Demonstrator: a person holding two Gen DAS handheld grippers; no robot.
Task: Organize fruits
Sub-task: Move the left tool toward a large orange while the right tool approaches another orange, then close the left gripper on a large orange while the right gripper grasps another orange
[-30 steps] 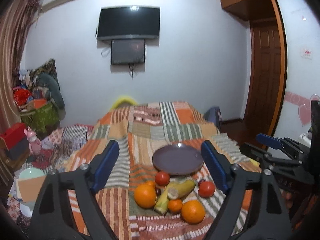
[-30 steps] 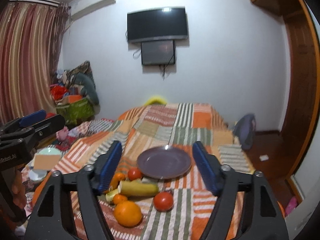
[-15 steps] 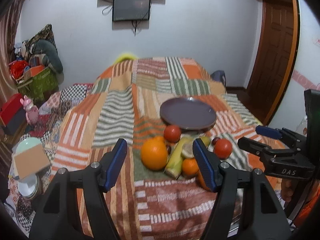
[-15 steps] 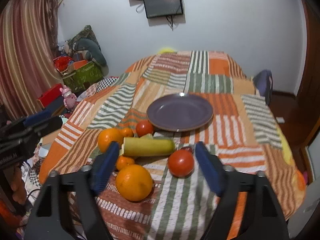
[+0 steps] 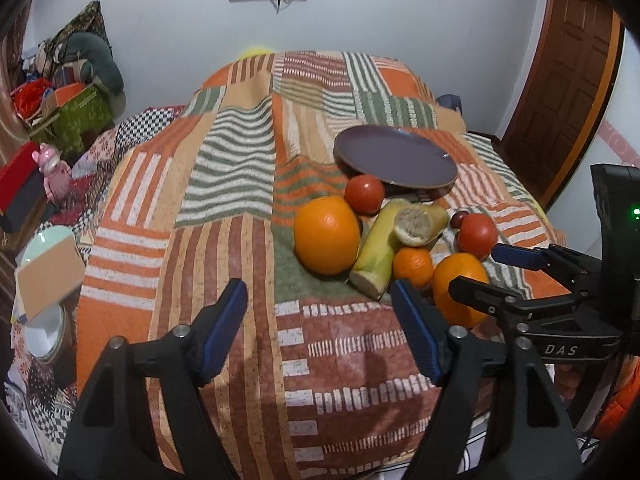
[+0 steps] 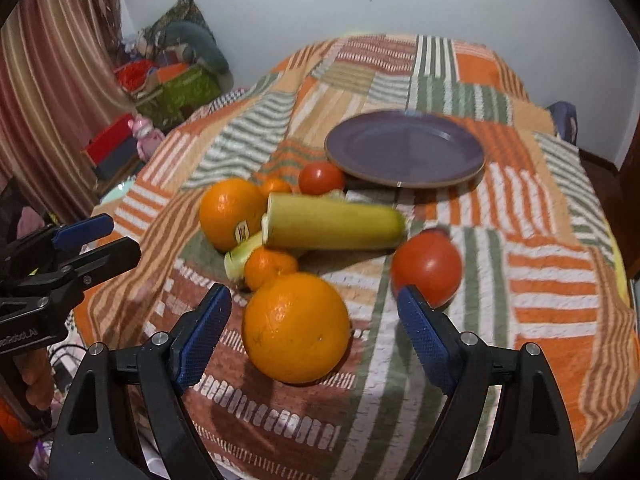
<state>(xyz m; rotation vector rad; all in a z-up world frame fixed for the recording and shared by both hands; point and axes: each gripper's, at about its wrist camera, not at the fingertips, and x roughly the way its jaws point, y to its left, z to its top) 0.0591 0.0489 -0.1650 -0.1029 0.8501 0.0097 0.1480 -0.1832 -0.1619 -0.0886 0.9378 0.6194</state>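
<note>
**Right gripper lines up on the nearest orange**

The right gripper (image 6: 314,334), jaws spread wide and holding nothing, frames the big near orange (image 6: 296,326) dead ahead — the fruit sits just beyond the blue pads (image 6: 202,338), nearer this hand than the other. The left gripper (image 5: 320,332), equally open and empty, points at bare patchwork blanket (image 5: 240,264); the fruit pile lies ahead and to its right. The purple plate (image 6: 404,148) waits empty behind the pile, the likely destination. A pale green-yellow squash-like piece (image 6: 336,226) lies crosswise, long axis left to right. Hard to read — a small dark fruit (image 5: 460,218) half hidden behind the tomato (image 5: 478,236), and motion blur softens the right view.
</note>
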